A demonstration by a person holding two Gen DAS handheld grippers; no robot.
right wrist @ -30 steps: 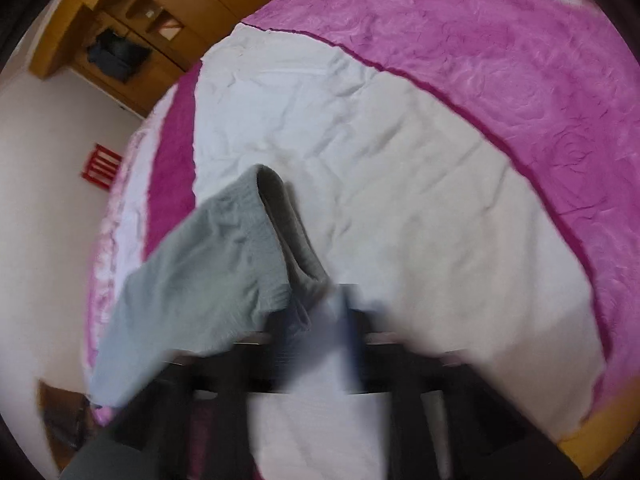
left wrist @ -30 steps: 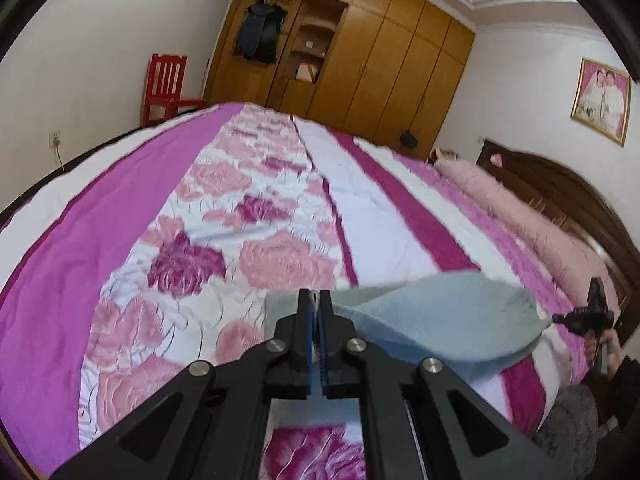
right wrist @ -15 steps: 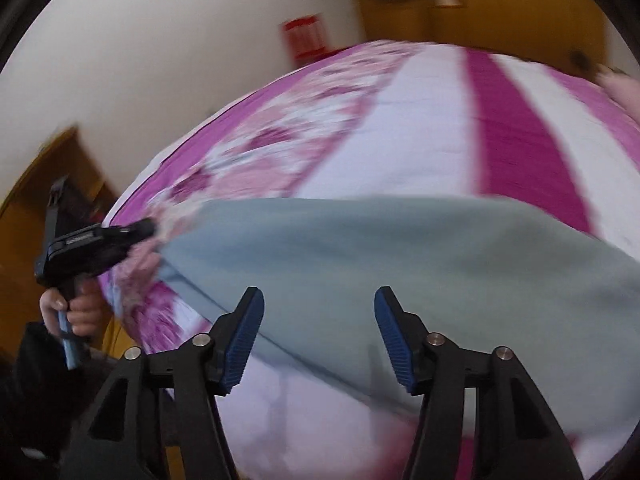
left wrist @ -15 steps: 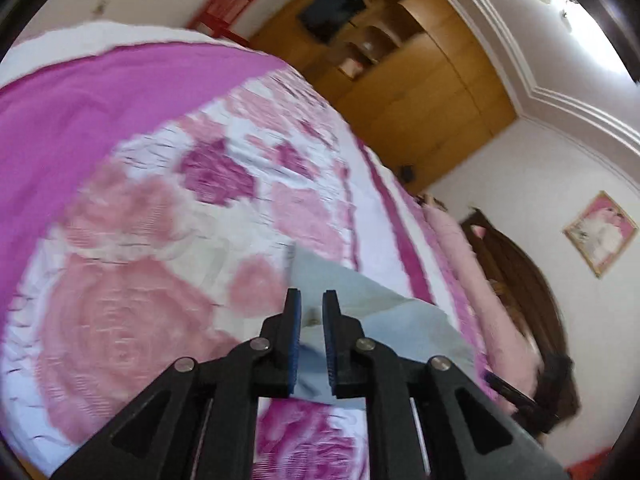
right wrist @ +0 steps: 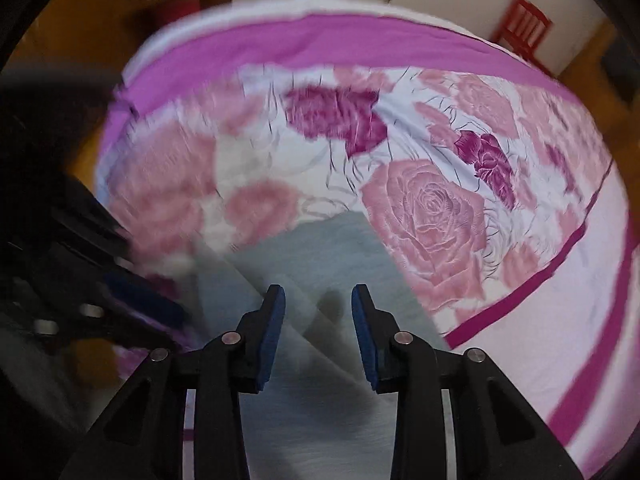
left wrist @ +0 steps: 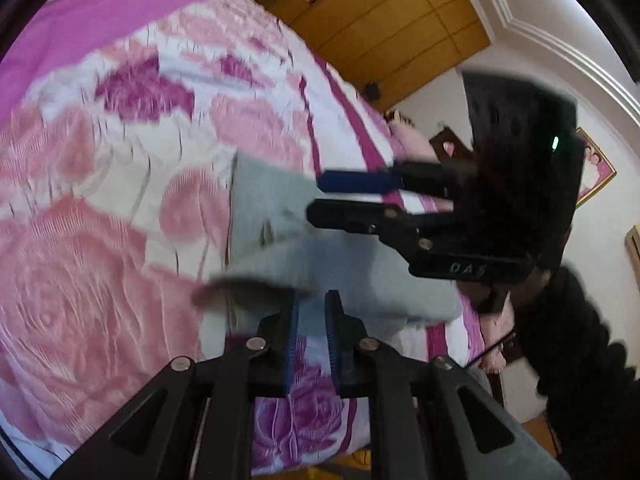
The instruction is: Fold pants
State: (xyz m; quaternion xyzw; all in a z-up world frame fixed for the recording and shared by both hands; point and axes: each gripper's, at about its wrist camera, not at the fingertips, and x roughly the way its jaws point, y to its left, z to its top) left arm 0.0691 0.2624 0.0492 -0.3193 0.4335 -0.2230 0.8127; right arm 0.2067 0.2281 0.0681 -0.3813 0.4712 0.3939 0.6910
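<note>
Pants [left wrist: 340,264], grey and already doubled over, lie on the bed [left wrist: 92,184] just past the tips of both tools, filling the lower middle of each wrist view. In the left wrist view the left gripper [left wrist: 311,322] sits at the bottom centre with its fingers [left wrist: 291,344] a narrow slot apart and widening; the near grey edge lies just beyond their tips and nothing is pinched between them, so that hand has let go. The right gripper [left wrist: 320,200] reaches in from the right of the frame, hanging over the upper fold, nearer the cloth's far part. In the right wrist view the right gripper [right wrist: 318,300] looks down on the grey fabric [right wrist: 336,248], which runs from the bottom centre up to a corner at mid frame; its fingers [right wrist: 274,324] stand a moderate gap apart and are drawing together, with cloth showing below the gap, though blur hides whether the pads touch it. The cloth's long side seems to run away from the left fingers, up the left view. My guess is that the right hand is the better placed to take the next hold. Beyond the pants the rose-patterned cover spreads to a magenta border, and a red chair [right wrist: 524,28] stands at the upper right.
</note>
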